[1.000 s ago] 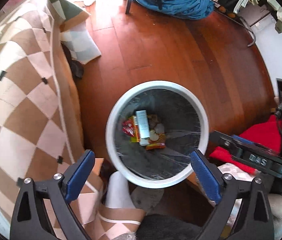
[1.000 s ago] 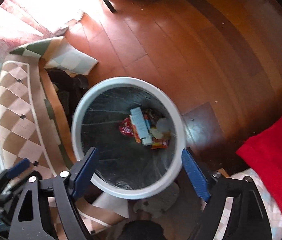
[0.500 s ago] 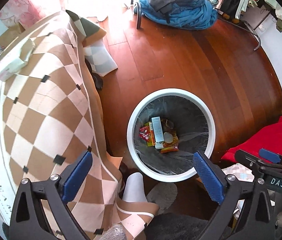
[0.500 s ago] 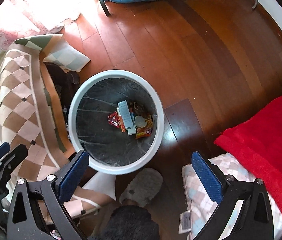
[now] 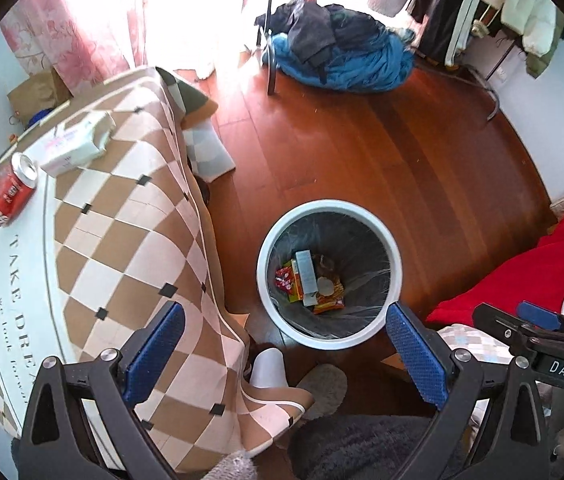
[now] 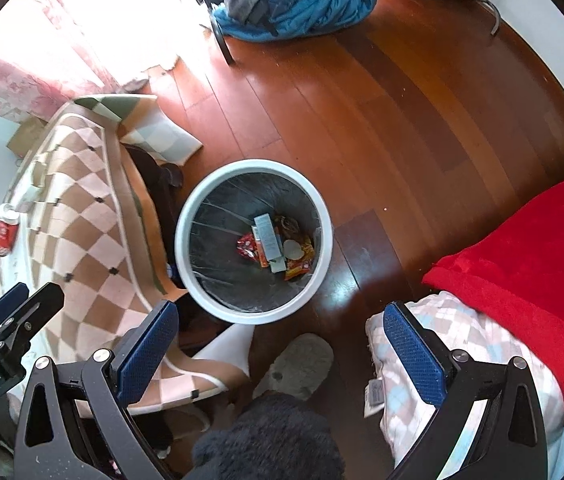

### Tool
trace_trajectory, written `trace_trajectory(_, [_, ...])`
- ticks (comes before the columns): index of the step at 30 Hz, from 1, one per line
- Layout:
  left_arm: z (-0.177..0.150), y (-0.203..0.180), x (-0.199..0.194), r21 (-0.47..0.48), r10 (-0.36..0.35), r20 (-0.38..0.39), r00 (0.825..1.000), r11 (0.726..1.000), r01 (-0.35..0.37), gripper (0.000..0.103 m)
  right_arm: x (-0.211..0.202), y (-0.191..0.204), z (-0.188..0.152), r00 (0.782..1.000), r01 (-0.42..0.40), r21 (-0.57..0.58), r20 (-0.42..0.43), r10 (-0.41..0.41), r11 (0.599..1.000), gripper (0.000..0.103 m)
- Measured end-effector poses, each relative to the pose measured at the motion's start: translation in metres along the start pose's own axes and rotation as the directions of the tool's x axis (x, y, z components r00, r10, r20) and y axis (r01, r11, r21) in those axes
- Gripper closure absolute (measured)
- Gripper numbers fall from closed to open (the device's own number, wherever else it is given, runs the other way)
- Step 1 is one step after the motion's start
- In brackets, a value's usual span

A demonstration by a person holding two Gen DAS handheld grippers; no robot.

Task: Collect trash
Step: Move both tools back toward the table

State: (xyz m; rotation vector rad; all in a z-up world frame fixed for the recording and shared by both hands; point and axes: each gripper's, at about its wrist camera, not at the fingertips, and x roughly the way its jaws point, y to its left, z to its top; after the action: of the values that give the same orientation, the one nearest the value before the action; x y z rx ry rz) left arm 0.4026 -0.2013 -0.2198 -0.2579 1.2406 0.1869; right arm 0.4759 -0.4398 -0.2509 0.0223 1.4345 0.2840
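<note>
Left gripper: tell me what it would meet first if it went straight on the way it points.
Probably the trash bin on the floor: the left gripper, open and empty, points down at its near rim and the wrappers inside. Depth is unclear.

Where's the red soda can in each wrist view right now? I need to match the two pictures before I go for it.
Left wrist view: the red soda can stands on the checkered tablecloth at the far left, next to a white tissue pack.
Right wrist view: the can is small, at the far left edge, on the same cloth.
Shared landmark: the white-rimmed trash bin on the wooden floor, right of the table in both views.
</note>
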Motion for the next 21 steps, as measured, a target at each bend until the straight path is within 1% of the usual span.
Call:
trace_trajectory(3, [0.000,0.004,-0.021,-0.005,-0.007,0.035,0.999,1.000,0.007,0.000,-0.025,0.009,-0.006,0.999,-0.031,0.005,0.039,0.031,1.000,0.000])
trace_trajectory(5, [0.000,0.014,-0.042,-0.014,-0.018,0.074,0.997,1.000,0.019,0.000,-0.045,0.020,-0.007,0.996,-0.057,-0.002,0.070,0.057,0.998,0.000])
trace_trajectory(8, [0.004,0.035,-0.068,-0.037,-0.019,0.124,0.992,0.999,0.024,0.000,-0.069,0.048,-0.003,0.991,-0.088,-0.044,0.100,0.092,0.995,0.000])
trace_trajectory(10, [0.010,0.062,-0.087,-0.067,-0.006,0.165,0.986,0.998,0.017,0.000,-0.082,0.081,0.004,0.988,-0.101,-0.103,0.108,0.112,0.989,0.000])
trace_trajectory(12, [0.014,0.090,-0.100,-0.095,0.023,0.197,0.980,0.995,-0.004,0.000,-0.087,0.119,0.011,0.987,-0.110,-0.175,0.098,0.128,0.978,0.000])
trace_trajectory(13, [0.016,0.110,-0.106,-0.116,0.051,0.214,0.975,0.993,-0.027,0.000,-0.087,0.144,0.016,0.987,-0.111,-0.223,0.085,0.133,0.968,0.000])
trace_trajectory(14, [0.017,0.132,-0.109,-0.138,0.093,0.225,0.970,0.988,-0.063,0.000,-0.085,0.170,0.020,0.989,-0.102,-0.273,0.074,0.127,0.957,0.000])
trace_trajectory(15, [0.016,0.146,-0.108,-0.153,0.121,0.227,0.966,0.984,-0.087,0.000,-0.080,0.196,0.025,0.991,-0.090,-0.322,0.063,0.116,0.943,0.000])
trace_trajectory(17, [0.011,0.188,-0.100,-0.201,0.189,0.214,0.958,0.969,-0.146,0.000,-0.065,0.255,0.034,0.996,-0.058,-0.438,0.039,0.083,0.897,0.000])
trace_trajectory(18, [0.007,0.210,-0.093,-0.228,0.225,0.199,0.954,0.957,-0.178,0.000,-0.056,0.285,0.038,0.998,-0.038,-0.495,0.030,0.061,0.868,0.000])
trace_trajectory(20, [-0.005,0.260,-0.069,-0.287,0.295,0.139,0.945,0.925,-0.247,0.000,-0.026,0.352,0.047,1.000,0.011,-0.626,0.005,-0.010,0.780,0.000])
trace_trajectory(21, [-0.013,0.282,-0.056,-0.316,0.317,0.106,0.942,0.909,-0.271,0.000,-0.012,0.376,0.051,0.999,0.020,-0.671,-0.009,-0.035,0.741,0.000])
